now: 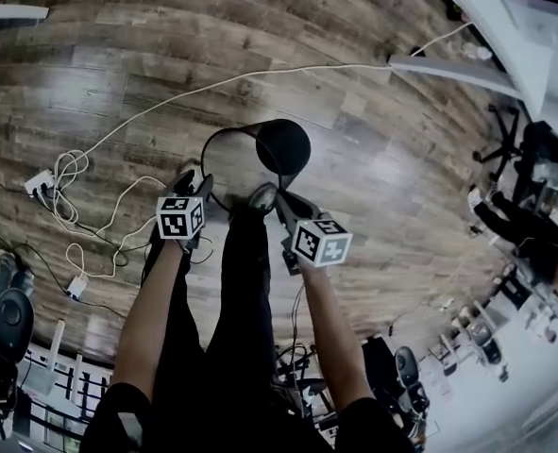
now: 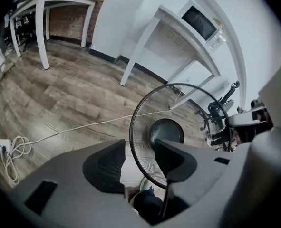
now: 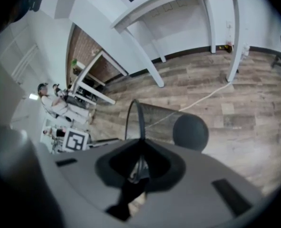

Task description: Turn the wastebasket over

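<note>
Head view looks steeply down on a wire wastebasket tipped on a wooden floor, just past the person's feet, with its open mouth turned toward the person and its dark solid base pointing away. I cannot tell whether the base rests on the boards. In the right gripper view, the right gripper is clenched on the thin rim wire of the wastebasket. In the left gripper view, the left gripper is released, jaws spread wide, and the rim of the wastebasket runs close by its right jaw without being pressed. The main risk, as I judge it, is that one pinch on a round wire lets the basket swing or slip out, and a round body could then roll far across the boards. The left gripper could also close on springy mesh instead of the rim and miss. The person's legs stand right under the right gripper and crowd the near side. A white cable crosses the floor beyond, a coiled cord lies to the left, and a white worktop leg and a chair stand far right, well apart.
</note>
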`<action>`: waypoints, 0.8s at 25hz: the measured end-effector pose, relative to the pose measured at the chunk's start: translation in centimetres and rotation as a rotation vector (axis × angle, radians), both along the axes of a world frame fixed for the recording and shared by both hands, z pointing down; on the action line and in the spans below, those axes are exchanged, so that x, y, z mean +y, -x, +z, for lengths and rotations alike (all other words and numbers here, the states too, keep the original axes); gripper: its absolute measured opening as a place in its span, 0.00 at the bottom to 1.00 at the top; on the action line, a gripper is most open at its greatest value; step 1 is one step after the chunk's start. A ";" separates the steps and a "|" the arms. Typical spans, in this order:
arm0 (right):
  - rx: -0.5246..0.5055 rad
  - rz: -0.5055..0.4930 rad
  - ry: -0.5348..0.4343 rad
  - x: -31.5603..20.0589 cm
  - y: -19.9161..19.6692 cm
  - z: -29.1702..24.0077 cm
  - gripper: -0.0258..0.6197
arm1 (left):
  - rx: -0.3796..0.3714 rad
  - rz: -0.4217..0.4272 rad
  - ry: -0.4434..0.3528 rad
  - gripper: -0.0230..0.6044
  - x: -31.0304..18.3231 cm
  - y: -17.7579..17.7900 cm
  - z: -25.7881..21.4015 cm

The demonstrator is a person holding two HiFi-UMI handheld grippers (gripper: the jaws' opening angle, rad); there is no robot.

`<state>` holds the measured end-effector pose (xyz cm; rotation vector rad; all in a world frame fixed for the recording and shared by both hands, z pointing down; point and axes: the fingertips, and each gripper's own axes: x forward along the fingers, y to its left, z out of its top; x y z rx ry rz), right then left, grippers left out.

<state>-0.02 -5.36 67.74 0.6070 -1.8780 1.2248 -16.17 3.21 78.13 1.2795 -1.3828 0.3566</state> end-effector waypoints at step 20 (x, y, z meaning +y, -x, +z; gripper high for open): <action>0.050 0.040 0.086 -0.7 -6.1 4.0 0.13 | 0.065 0.009 0.025 0.12 -1.3 -2.6 0.3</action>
